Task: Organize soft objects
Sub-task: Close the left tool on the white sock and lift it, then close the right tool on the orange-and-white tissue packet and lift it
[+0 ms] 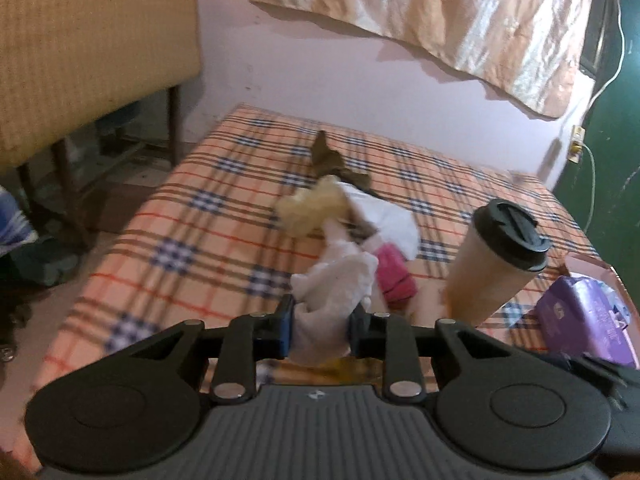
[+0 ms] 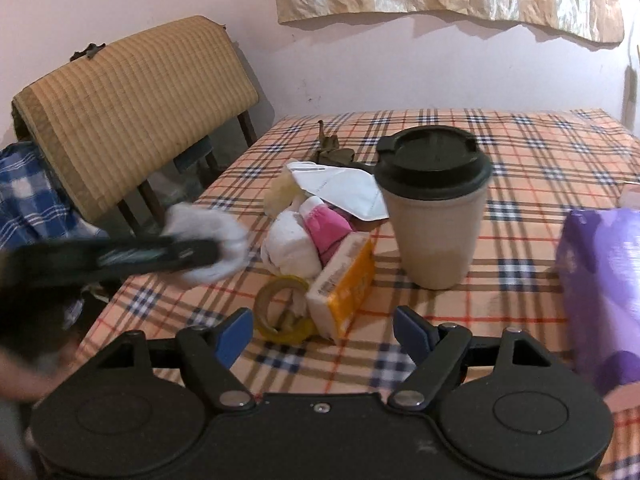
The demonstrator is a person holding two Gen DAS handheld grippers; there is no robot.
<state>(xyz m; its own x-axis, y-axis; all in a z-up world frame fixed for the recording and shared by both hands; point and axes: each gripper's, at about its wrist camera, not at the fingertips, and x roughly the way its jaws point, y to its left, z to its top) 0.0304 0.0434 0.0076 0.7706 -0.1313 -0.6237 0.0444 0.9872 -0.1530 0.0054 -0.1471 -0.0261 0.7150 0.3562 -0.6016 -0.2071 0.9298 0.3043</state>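
Note:
My left gripper (image 1: pixel 320 330) is shut on a white sock (image 1: pixel 334 292) and holds it above the plaid table; in the right wrist view the sock (image 2: pixel 208 240) shows blurred at the left table edge. My right gripper (image 2: pixel 323 334) is open and empty, low over the table's front. A pile of soft things lies mid-table: a rolled white sock (image 2: pixel 290 246), a pink cloth (image 2: pixel 326 228), a white face mask (image 2: pixel 340 190), a yellowish fluffy thing (image 1: pixel 310 206) and an olive cloth (image 1: pixel 334 160).
A beige cup with a black lid (image 2: pixel 434 208) stands right of the pile. A tissue pack (image 2: pixel 344 286) and a tape roll (image 2: pixel 282 308) lie in front. A purple packet (image 2: pixel 600 280) sits at the right. A wicker bench (image 2: pixel 132 108) stands left of the plaid table (image 2: pixel 540 152).

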